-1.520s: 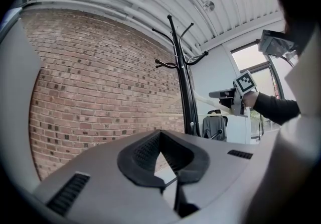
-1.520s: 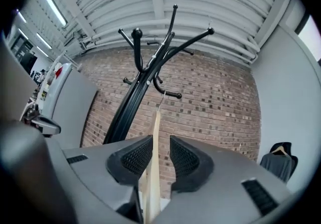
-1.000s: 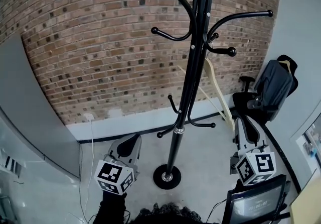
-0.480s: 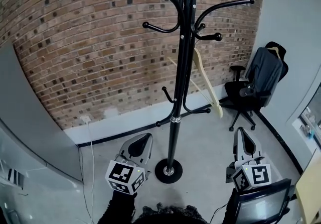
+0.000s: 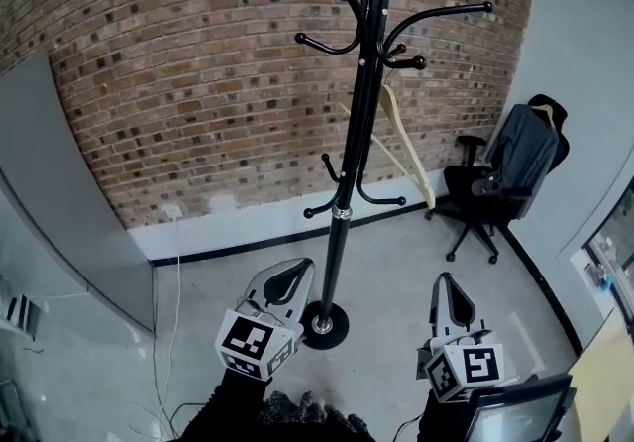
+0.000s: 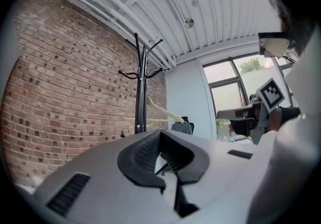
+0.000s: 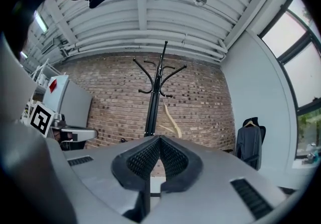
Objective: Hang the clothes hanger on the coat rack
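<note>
Black metal, the coat rack [image 5: 349, 163] stands upright on its round base on the grey floor [image 5: 391, 267], in front of a brick wall [image 5: 178, 83]. The pale wooden clothes hanger [image 5: 410, 148] hangs from one of the rack's upper hooks, just right of the pole, and slopes down to the right. The left gripper [image 5: 290, 275] is low beside the rack's base, its jaws pressed together with nothing between them. The right gripper [image 5: 448, 283] is further right, well apart from the rack, and it too is closed and empty. A black office chair [image 5: 485, 207] with a dark jacket [image 5: 525, 148] over its back stands by the right wall.
</note>
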Tool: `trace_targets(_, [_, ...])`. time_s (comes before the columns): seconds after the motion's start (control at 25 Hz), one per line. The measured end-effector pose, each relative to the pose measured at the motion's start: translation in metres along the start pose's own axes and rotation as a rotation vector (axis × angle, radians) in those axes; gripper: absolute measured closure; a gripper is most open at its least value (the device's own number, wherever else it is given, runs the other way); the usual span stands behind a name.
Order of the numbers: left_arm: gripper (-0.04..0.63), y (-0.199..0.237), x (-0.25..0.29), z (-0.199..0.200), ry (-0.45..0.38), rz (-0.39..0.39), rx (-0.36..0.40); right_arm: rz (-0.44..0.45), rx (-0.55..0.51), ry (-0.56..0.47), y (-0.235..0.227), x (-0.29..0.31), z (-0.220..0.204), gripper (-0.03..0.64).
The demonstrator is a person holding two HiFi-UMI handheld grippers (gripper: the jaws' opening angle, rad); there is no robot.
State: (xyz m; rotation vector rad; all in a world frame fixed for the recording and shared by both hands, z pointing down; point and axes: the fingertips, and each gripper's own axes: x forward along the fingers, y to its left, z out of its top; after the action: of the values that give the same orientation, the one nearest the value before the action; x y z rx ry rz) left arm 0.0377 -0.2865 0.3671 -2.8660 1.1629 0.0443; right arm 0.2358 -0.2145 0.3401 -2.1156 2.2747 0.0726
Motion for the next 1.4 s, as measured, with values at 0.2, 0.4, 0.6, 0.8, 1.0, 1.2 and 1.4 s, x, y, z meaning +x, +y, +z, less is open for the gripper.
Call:
trace_targets(0.2, [0.589,-0.058,-0.026,-0.005,0.018,-0.026,-0.043,0.017,0.002,0.038,0.012,-0.049,-0.009,0.607])
trace_targets(0.4, [0.589,-0.098,-0.073,-0.023,0.043,0.014,-0.053,0.007,0.006,0.055,0.011,-0.106,-0.026,0.607])
trace_targets(0.6, [0.589,-0.112,-0.124,-0.018,0.053,0.109,-0.029,0.017,-0.001,0.077,0.016,-0.151,-0.03,0.607])
trace_targets(0.8, [0.589,-0.115,-0.162,0.001,0.041,0.165,0.01,0.032,0.003,0.076,0.024,-0.173,-0.027,0.607])
trace_targets(1.0, [0.589,-0.118,-0.182,0.009,0.043,0.163,0.03,0.048,-0.004,0.059,0.042,-0.185,-0.024,0.607])
trace_targets(1.2, [0.589,-0.127,-0.2,0.001,0.059,0.134,0.02,0.069,-0.021,0.056,0.068,-0.199,-0.025,0.607])
trace_targets(1.4, [0.589,-0.124,-0.228,-0.001,0.075,0.124,0.011,0.067,-0.023,0.063,0.097,-0.211,-0.02,0.607])
